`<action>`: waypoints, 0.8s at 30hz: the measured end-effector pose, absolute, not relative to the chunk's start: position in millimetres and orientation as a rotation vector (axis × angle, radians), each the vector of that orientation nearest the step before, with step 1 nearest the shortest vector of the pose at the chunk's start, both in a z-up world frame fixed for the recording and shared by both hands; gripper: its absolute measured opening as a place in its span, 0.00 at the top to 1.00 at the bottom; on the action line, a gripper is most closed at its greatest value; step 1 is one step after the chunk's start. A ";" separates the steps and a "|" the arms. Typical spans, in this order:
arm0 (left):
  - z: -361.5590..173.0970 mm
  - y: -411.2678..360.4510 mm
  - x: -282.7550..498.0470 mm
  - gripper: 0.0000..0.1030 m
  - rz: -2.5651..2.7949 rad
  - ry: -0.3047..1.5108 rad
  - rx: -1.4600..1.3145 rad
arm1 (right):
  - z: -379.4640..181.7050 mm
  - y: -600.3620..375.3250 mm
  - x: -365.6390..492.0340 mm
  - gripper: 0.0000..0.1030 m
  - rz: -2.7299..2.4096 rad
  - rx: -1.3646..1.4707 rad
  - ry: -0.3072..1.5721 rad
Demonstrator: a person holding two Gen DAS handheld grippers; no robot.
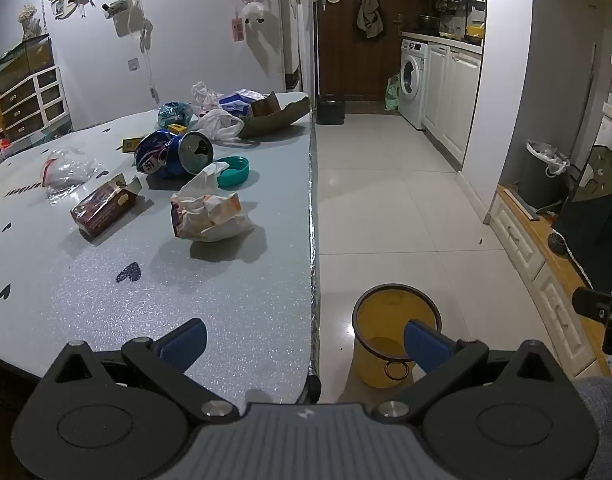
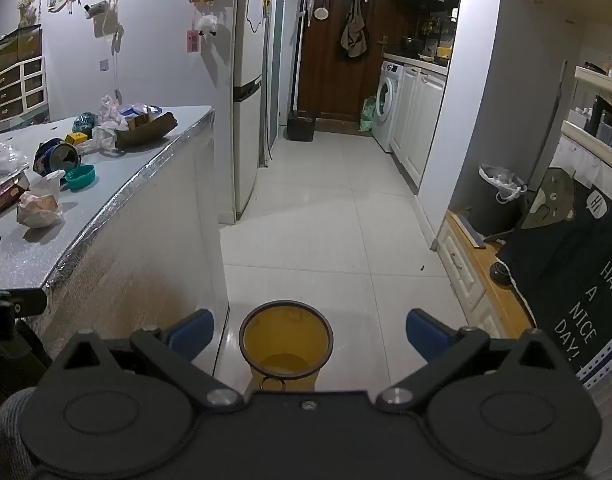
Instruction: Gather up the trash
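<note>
Collection not yet begun, we judge; left gripper [image 1: 303, 342] and right gripper [image 2: 310, 332] both released, fingers empty; trash lies on the desk [image 1: 233, 320], crumpled wrapper [image 1: 209, 214] nearest; yellow bin [image 2: 285, 340] on floor; next, the left reaches for it.

Left gripper [image 1: 303, 338] and right gripper [image 2: 310, 330], both tilted downward, jaws apparently wide apart and empty.

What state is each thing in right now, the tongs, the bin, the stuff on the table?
Left tongs: open, empty.
Right tongs: open, empty.
Yellow bin: upright on floor, no trash visible inside.
Blue can: crushed, lying on its side.
Brown box: flap open, lying flat.
Teal lid: off, lying loose.
</note>
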State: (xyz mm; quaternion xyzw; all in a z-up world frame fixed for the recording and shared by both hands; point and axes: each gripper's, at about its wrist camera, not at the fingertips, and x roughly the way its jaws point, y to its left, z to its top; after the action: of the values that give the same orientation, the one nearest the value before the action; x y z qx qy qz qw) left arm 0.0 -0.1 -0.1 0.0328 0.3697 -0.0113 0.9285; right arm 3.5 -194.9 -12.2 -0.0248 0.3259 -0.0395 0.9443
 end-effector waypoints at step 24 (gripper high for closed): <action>2.7 0.4 0.1 0.00 -0.022 0.735 0.055 | -11.3 -195.9 2.8 0.00 -0.074 -0.043 0.655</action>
State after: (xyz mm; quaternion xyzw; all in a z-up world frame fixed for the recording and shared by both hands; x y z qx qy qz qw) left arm 0.1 0.4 2.7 0.0271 0.3593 -0.0109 0.9328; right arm 2.8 -195.9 -11.3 -0.0209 0.3214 -0.0364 0.9460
